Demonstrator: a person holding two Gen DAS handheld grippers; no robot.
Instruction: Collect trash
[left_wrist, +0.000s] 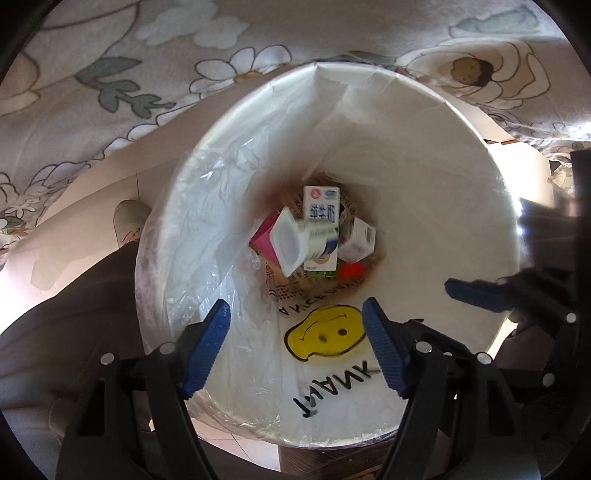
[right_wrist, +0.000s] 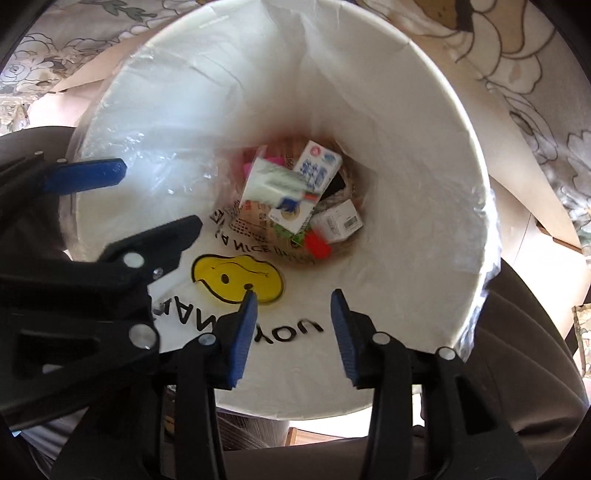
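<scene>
A round white trash bin lined with a white plastic bag with a yellow smiley print fills both views; its rim also shows in the right wrist view. At its bottom lie several cartons and boxes: a blue-and-white milk carton, a white yogurt cup, blurred and tilted, a pink box and a small white box. The same pile shows in the right wrist view. My left gripper is open and empty over the bin's mouth. My right gripper is open and empty beside it.
A floral bedsheet hangs behind the bin. A person's dark trouser leg and light shoe are at the left. Pale floor tiles show below the bin. Each gripper shows in the other's view, at the side.
</scene>
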